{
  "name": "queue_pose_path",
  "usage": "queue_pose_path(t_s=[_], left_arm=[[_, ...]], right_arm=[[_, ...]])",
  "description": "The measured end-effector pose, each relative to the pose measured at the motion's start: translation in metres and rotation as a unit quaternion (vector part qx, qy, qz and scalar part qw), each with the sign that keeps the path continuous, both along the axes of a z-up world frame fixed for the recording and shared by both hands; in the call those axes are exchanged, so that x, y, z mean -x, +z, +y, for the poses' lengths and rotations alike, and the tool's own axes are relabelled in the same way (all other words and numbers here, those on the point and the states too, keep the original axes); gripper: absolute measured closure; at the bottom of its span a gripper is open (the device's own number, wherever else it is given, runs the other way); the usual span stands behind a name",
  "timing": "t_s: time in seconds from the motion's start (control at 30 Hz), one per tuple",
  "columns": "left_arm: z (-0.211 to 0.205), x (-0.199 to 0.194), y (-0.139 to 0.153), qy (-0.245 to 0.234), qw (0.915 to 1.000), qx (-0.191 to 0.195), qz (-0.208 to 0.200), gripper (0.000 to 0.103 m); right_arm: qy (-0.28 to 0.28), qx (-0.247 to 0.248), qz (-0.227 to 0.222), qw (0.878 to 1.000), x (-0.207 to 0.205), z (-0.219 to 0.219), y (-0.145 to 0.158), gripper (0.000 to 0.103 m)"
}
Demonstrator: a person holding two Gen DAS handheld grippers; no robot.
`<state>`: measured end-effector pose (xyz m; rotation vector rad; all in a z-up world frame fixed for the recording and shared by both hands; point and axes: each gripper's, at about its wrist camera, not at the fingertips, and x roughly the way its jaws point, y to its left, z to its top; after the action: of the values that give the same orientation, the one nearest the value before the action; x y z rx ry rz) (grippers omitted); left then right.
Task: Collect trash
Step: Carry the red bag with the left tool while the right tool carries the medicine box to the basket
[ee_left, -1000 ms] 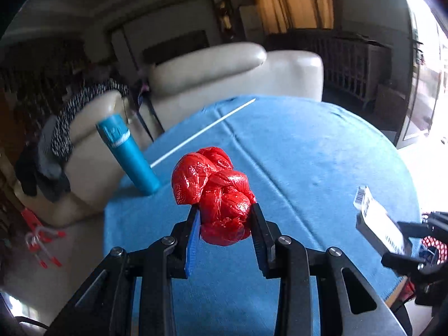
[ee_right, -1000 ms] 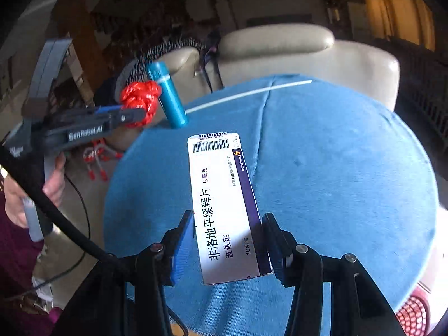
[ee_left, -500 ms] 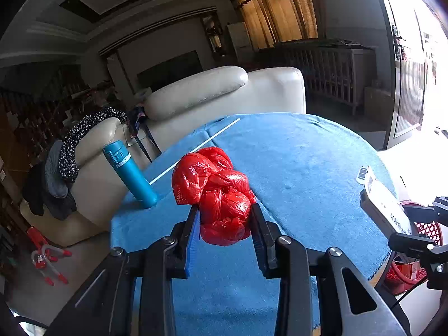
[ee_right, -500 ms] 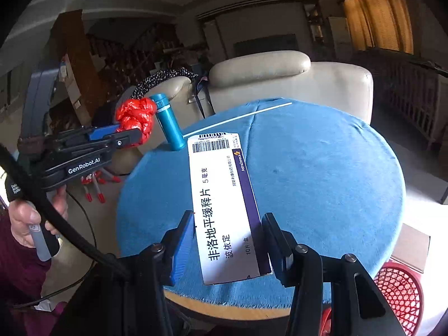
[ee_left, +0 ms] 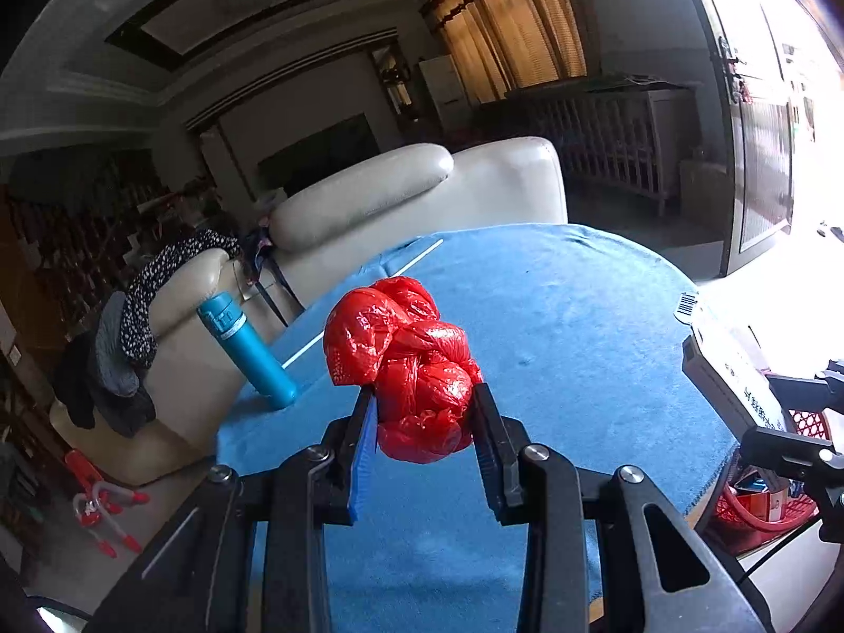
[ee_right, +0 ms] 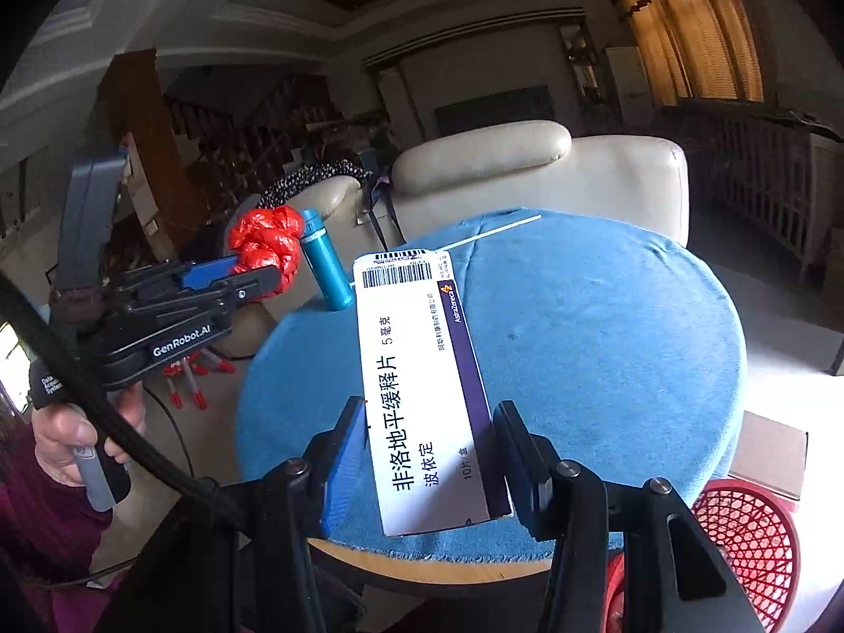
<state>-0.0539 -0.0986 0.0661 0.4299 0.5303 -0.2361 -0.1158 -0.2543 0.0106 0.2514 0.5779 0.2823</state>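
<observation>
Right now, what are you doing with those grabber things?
A person is picking up trash with a gripper in each hand. The left gripper is clamped on a scrunched red bag, and the right gripper is clamped on a white medicine box. Both are held up over the round blue table. A red basket sits on the floor beside the table. A blue bottle and a thin white stick are on the table.
</observation>
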Motion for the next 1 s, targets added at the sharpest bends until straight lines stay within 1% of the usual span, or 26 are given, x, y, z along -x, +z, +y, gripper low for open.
queue_pose_path(t_s=[0.4,0.7,1.0], left_arm=[[-0.03,0.014,-0.004,-0.023,0.9996,-0.015,-0.005,0.067],[-0.043,0.02,-0.005,-0.032,0.9992,-0.023,-0.008,0.067],[-0.051,0.021,-0.01,-0.043,0.9986,-0.029,-0.002,0.067]], right_arm=[[-0.027,-0.024,-0.005,0.999,0.024,-0.024,-0.005,0.051],[-0.038,-0.034,-0.006,0.999,0.038,-0.034,-0.007,0.051],[-0.054,-0.044,0.0,0.998,0.051,-0.042,-0.01,0.051]])
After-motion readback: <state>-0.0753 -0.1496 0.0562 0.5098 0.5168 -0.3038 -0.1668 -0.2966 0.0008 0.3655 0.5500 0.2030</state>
